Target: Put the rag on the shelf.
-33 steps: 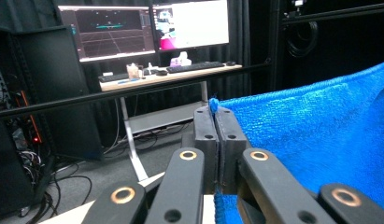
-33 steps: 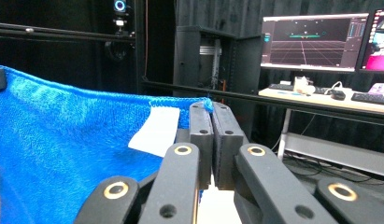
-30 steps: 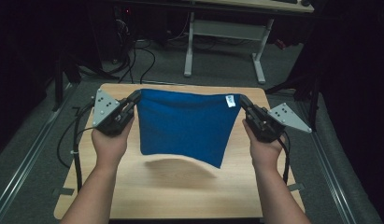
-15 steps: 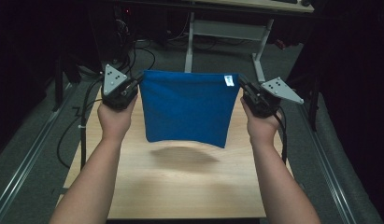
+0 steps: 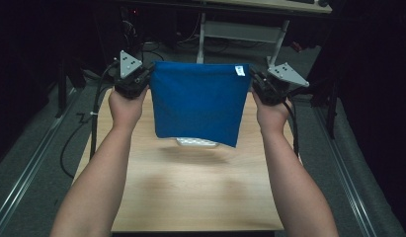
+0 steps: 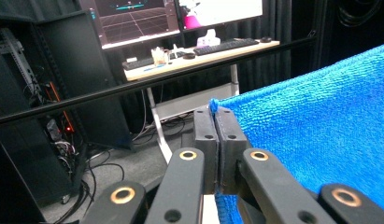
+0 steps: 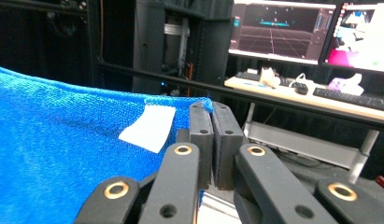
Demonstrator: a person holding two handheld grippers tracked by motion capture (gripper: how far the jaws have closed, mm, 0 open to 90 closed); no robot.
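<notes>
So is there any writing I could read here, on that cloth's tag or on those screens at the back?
None can be read.
White tag on the blue cloth: looks blank.
Monitors on the far desk: graphics show, any text too small and blurred.
Keyboard: keys too small to read.

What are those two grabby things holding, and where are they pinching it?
A blue towel. The left gripper pinches one top corner and the right gripper the other, near the white tag, so it hangs above the table.

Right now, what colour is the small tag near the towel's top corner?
White, on the blue towel; the tag shows best in the right gripper view.
</notes>
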